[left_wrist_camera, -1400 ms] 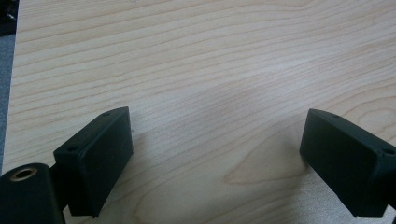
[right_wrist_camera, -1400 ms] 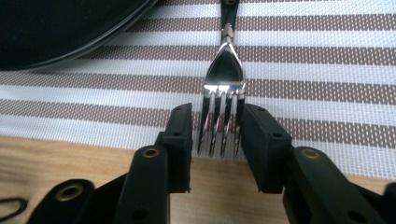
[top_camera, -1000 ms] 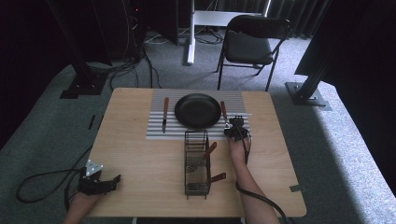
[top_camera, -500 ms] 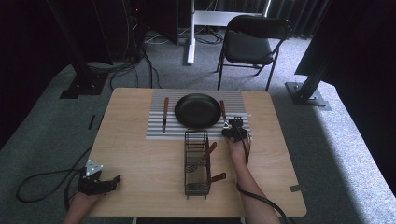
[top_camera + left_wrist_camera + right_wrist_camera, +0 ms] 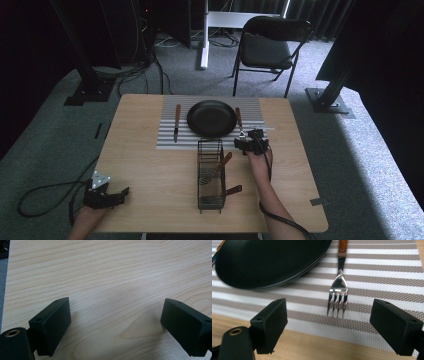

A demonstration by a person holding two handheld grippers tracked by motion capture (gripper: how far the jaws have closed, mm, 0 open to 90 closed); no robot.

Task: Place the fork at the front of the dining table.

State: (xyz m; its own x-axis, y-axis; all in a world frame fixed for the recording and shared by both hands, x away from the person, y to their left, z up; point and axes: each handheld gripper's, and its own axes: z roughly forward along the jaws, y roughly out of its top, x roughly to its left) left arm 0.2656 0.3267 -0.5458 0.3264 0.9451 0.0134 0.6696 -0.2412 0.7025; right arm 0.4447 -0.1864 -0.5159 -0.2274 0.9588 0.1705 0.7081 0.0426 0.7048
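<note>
- Fork (image 5: 337, 293): lies flat on the striped placemat (image 5: 384, 287) toward the far right of the surface (image 5: 150, 180), just beside the right rim of the black plate (image 5: 269, 260). Its long axis runs from the far edge toward the near edge; the wooden handle points to the far edge, the tines point at the right claw (image 5: 329, 322).
- Right claw: its jaws have just been opening and now stand wide apart. The pads touch nothing; the fork tines lie just ahead of the gap, free of both pads.
- Left claw (image 5: 115, 325): jaws wide apart over bare wood at the near left corner of the surface, gripping nothing.
- Wire caddy (image 5: 210, 175): stands at mid-surface, long axis toward the near edge. It holds two wooden-handled utensils (image 5: 222, 162), both leaning out to the right.
- Knife (image 5: 176, 121): lies on the placemat left of the plate, parallel to the fork.
- Room: grey carpet, a black folding chair (image 5: 267, 47) beyond the far edge.
</note>
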